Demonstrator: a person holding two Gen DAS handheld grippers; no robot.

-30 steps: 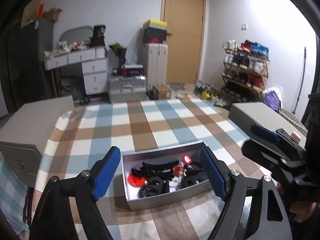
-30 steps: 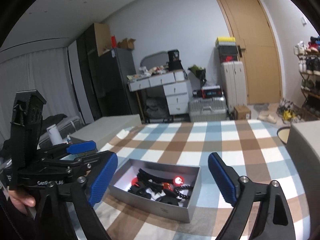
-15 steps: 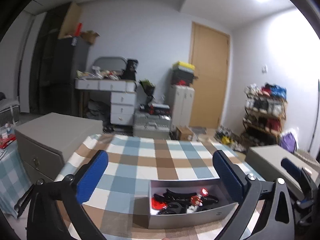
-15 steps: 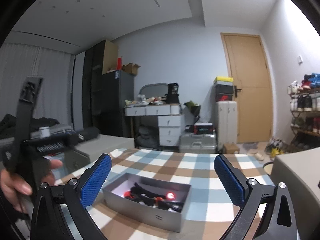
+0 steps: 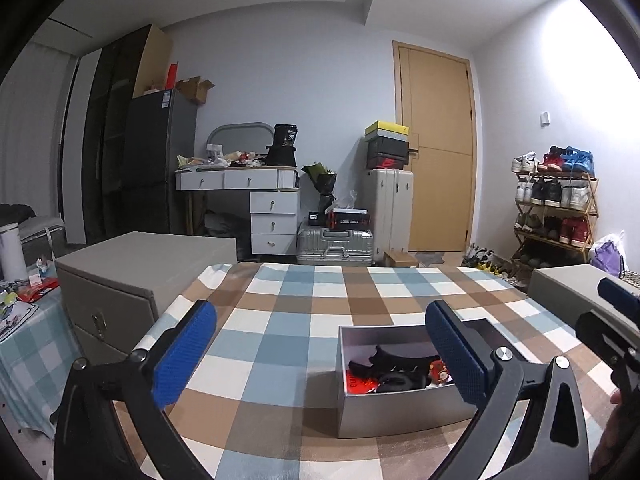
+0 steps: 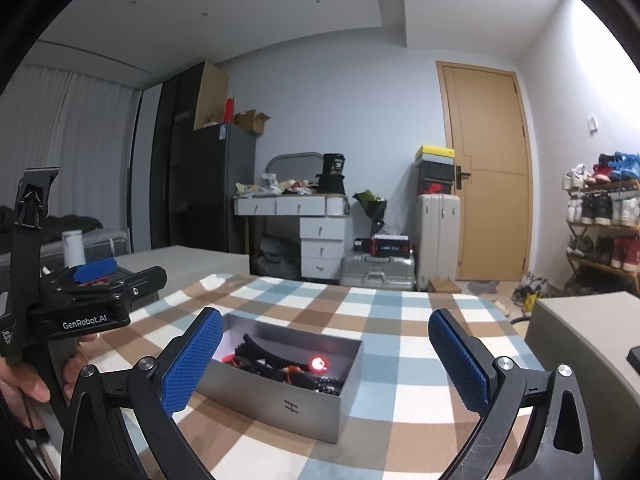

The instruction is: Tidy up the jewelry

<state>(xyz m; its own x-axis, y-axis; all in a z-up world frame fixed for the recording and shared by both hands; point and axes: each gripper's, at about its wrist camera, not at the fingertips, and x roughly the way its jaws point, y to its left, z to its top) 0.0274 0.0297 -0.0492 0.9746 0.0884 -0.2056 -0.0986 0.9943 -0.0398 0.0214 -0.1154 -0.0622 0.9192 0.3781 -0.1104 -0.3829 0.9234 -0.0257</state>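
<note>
A grey open box point(image 5: 400, 412) sits on the checked tablecloth, also in the right wrist view point(image 6: 288, 400). It holds black hair clips point(image 5: 400, 354), a red round piece point(image 6: 318, 362) and black beads point(image 6: 328, 384). My left gripper point(image 5: 320, 344) is open and empty, above the table to the left of the box. My right gripper point(image 6: 324, 356) is open and empty, level with the box and behind it from the near side. Each gripper shows at the other view's edge.
Grey storage boxes stand at the table's left point(image 5: 132, 276) and right point(image 6: 580, 344). A desk with drawers point(image 5: 256, 200), suitcases point(image 5: 390, 208), a door and a shoe rack point(image 5: 556, 208) are at the back.
Both cameras tilted up from looking down on the box to a level view. The left gripper shifted left, so the box now lies under its right finger.
</note>
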